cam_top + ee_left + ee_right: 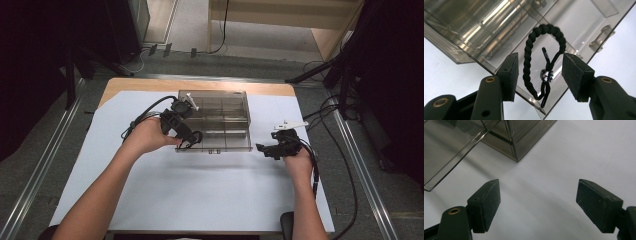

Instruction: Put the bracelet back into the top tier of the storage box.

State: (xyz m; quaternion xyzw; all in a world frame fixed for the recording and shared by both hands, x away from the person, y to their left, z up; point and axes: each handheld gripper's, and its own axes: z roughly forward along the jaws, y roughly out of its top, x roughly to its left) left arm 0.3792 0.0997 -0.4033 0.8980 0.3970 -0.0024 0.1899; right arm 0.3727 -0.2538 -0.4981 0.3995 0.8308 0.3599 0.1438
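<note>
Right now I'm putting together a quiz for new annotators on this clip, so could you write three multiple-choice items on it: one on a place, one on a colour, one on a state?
1. Where does the braided cord bracelet lie?
A. on the smoky clear compartment box, between the left gripper's jaws
B. on the bare white table cover
C. in the right gripper

2. What colour is the bracelet?
A. red
B. white
C. black

3. How do the right gripper's jaws stand?
A. shut on the box
B. open, with nothing between them
C. shut on the bracelet

Key:
1 A: the left gripper view shows it lying on the box's clear panel, with both pads apart from it.
2 C: the cord is black, with a small metal bead.
3 B: the right gripper view shows the pads wide apart over the table cover.
</note>
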